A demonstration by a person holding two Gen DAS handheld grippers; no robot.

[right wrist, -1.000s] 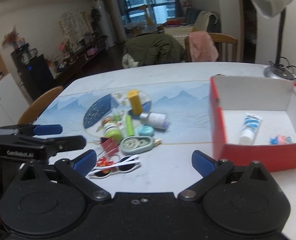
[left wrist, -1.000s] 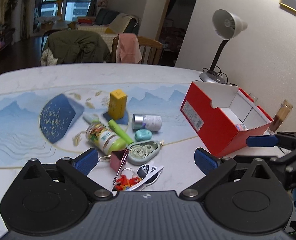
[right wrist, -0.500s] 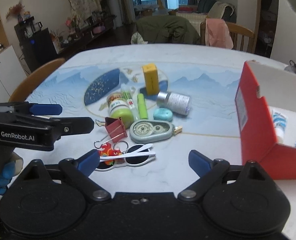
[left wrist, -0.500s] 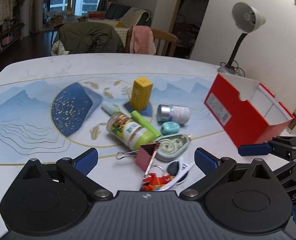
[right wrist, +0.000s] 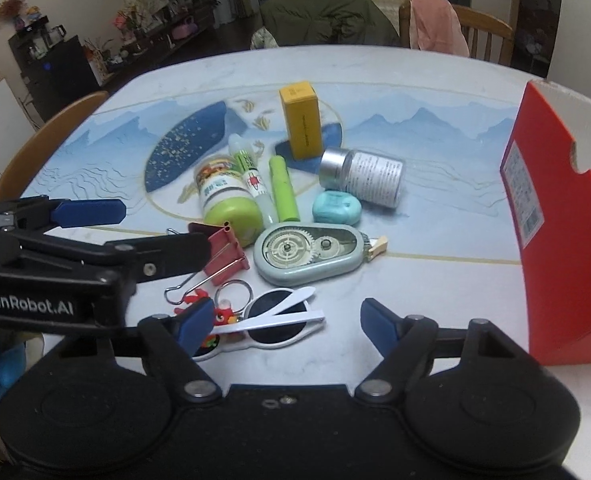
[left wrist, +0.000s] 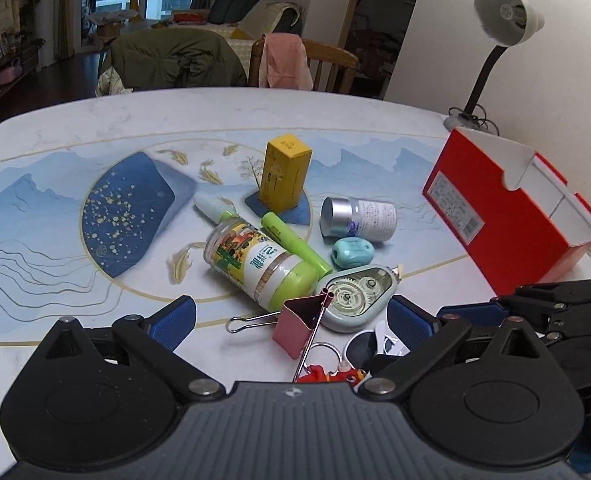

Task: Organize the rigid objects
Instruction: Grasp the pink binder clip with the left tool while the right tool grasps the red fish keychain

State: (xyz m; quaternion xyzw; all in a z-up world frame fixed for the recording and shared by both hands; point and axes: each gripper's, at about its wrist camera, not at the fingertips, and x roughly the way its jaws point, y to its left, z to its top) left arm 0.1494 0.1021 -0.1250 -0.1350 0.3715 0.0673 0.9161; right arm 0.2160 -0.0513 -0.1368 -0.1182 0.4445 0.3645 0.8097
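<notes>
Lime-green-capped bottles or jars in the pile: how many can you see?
2. The jar lies on its side at the pile's left; the thin bottle lies right beside it, touching the green marker. Others could be hidden underneath.

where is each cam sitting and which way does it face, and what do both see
Left wrist: rides the left gripper, facing forward and down over the table; its own two open fingers show, the right gripper at the right edge.
Right wrist: rides the right gripper, aimed down at the sunglasses; its own fingers, jaws just been closing with nothing pinched, and the left gripper at left.
Shared: yellow box, pink clip, red box.
</notes>
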